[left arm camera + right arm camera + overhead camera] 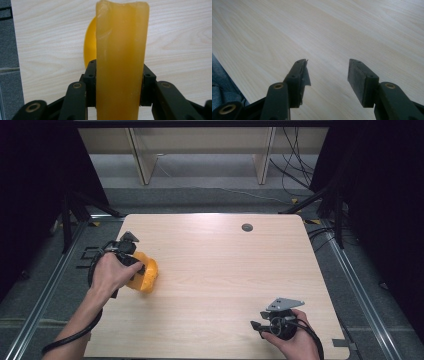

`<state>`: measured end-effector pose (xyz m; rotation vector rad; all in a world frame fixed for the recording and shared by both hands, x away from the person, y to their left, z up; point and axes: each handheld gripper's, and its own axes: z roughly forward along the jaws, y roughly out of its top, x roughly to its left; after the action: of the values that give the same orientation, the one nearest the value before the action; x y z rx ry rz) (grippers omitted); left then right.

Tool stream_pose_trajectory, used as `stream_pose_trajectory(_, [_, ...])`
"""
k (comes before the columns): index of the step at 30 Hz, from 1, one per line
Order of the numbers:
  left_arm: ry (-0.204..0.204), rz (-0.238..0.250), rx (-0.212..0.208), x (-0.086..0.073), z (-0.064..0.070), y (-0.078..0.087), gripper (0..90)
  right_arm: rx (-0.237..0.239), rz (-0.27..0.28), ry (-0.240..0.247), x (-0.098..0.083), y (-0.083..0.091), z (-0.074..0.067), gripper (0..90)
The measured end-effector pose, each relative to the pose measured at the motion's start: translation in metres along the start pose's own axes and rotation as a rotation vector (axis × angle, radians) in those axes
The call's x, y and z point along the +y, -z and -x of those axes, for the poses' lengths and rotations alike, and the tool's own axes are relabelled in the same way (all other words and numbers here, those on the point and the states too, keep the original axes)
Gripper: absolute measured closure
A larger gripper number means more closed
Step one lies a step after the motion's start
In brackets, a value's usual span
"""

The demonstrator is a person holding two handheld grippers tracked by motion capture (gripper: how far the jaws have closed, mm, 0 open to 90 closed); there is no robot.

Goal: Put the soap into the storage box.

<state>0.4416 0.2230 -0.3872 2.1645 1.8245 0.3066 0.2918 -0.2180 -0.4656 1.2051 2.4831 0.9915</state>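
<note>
On the pale wooden table (215,270), the left gripper (117,82) clamps a yellow object (121,62); keep that grip firm while the right gripper (328,72) waits wide, near right.

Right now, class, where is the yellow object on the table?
In the high view the yellow object sits at the table's left edge, clamped in the left gripper, far from the right gripper.

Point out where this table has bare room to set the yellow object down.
Bare wood runs from the yellow object in the left gripper across to the right edge, and up to the grey grommet. Crowded spots: the near-right corner by the right gripper, and the left edge.
</note>
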Motion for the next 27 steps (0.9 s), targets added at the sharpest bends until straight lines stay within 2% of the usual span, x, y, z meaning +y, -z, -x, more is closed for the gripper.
stream_pose_trajectory(3, [0.003, -0.012, 0.001, 0.003, 0.0, -0.004, 60.6, -0.003, 0.015, -0.002, 0.0, -0.001, 0.0, 49.7])
stream_pose_trajectory(4, [0.005, -0.014, 0.002, 0.003, 0.0, -0.006, 60.6, 0.003, 0.005, -0.03, 0.0, 0.0, -0.002, 49.7])
stream_pose_trajectory(8, [-0.011, -0.015, 0.004, 0.006, -0.001, -0.01, 60.6, 0.001, 0.003, -0.002, 0.0, -0.001, 0.0, 49.7])
stream_pose_trajectory(10, [-0.014, -0.03, 0.006, 0.009, 0.0, -0.013, 60.6, 0.001, 0.001, -0.006, 0.0, 0.0, -0.001, 49.7])
stream_pose_trajectory(12, [-0.012, -0.023, 0.009, 0.009, 0.0, -0.015, 60.6, 0.001, 0.001, -0.007, 0.0, 0.0, -0.001, 49.7])
stream_pose_trajectory(20, [-0.045, -0.049, 0.02, 0.013, 0.0, -0.022, 60.6, 0.002, -0.006, -0.01, 0.0, 0.0, -0.001, 49.6])
stream_pose_trajectory(22, [-0.041, -0.054, 0.021, 0.014, 0.0, -0.024, 60.5, 0.01, -0.022, -0.034, 0.0, 0.001, -0.002, 49.6])
stream_pose_trajectory(27, [-0.033, -0.07, 0.031, 0.016, 0.0, -0.03, 60.5, 0.011, -0.024, -0.034, 0.0, 0.001, -0.002, 49.5])
